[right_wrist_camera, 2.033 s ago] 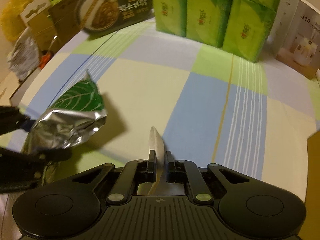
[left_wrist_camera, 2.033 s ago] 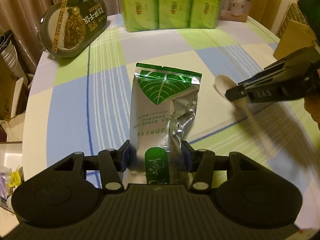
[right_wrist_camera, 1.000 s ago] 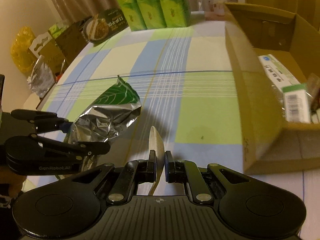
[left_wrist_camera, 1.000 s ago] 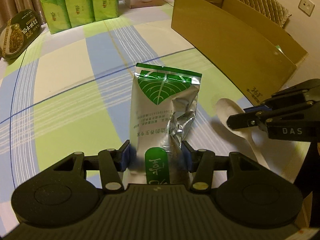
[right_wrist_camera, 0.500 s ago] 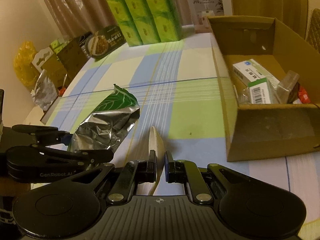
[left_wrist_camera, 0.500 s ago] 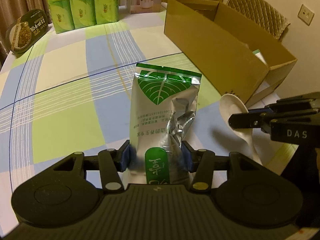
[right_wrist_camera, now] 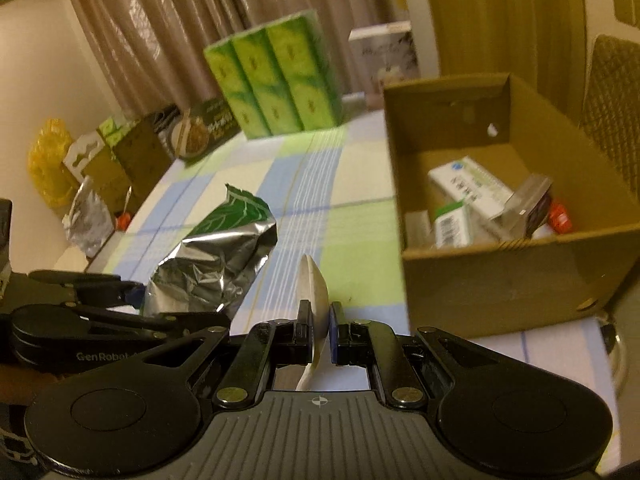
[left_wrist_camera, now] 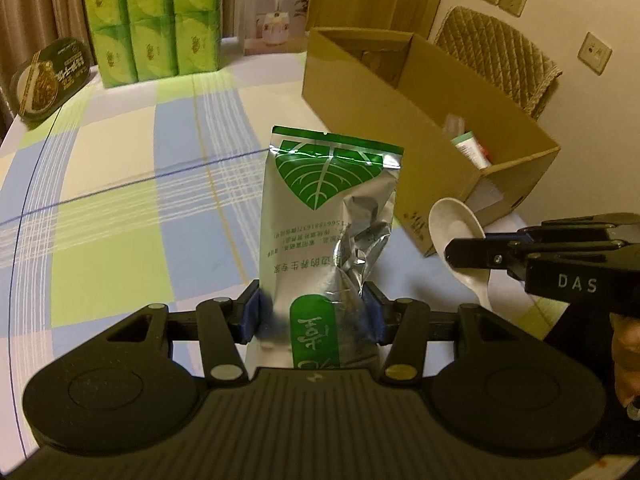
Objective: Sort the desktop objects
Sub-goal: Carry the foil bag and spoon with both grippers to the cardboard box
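We see the left gripper [left_wrist_camera: 312, 314] clamped on the lower end of a silver pouch [left_wrist_camera: 326, 216] with a green leaf print; the pouch stands upright between the blue pads, lifted clear of the checked tablecloth [left_wrist_camera: 120, 208]. To its right, the right gripper [right_wrist_camera: 319, 330] is closed on a white spoon [right_wrist_camera: 314, 286], bowl pointing forward, handle running back between the fingers. Both loads hang above the near right part of the table. Just beyond the spoon sits an open cardboard box [right_wrist_camera: 500, 280], its near wall facing us and its top free; small packets [right_wrist_camera: 468, 184] lie inside. We note that the box's near right corner reaches the table edge. Left of the box the cloth lies bare, as far as the green packs [left_wrist_camera: 156, 24] at the far edge.
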A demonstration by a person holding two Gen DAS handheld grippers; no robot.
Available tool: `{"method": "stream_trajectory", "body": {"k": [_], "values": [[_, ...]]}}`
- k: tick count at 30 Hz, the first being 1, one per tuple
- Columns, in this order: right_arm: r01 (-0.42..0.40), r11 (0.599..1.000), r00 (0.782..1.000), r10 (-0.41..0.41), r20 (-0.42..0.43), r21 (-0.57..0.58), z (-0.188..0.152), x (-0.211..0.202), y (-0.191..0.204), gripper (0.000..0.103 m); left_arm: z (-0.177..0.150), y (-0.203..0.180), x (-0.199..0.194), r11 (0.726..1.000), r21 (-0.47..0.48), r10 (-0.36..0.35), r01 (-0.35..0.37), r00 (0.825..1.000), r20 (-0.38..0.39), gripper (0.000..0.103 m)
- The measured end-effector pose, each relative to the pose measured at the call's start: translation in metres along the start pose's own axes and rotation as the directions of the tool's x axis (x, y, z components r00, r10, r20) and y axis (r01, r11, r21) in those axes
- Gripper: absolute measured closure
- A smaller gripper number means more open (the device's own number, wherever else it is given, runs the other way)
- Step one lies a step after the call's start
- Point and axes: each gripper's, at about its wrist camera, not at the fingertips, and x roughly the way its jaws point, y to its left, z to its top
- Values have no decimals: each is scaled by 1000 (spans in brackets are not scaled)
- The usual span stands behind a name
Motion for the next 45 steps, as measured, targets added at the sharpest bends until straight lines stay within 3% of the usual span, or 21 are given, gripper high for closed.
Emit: {"method": "stream_trajectory", "body": {"k": [7, 20, 30, 45], "values": [[23, 1000, 998, -24, 65, 11, 21, -26, -19, 99, 22, -20, -7, 999, 2, -48, 48, 998, 34, 56], [143, 988, 982, -136, 131, -52, 74, -42, -77, 99, 78, -63, 4, 992, -36, -118, 120, 991, 65, 56], [184, 981, 977, -175, 121, -62, 113, -27, -126, 98, 129, -91, 28, 975, -106, -186, 193, 979, 79, 56], [189, 976, 980, -181, 77, -110, 142, 16, -150, 98, 178, -97, 75, 968, -177, -173, 180, 983, 56, 56]]}}
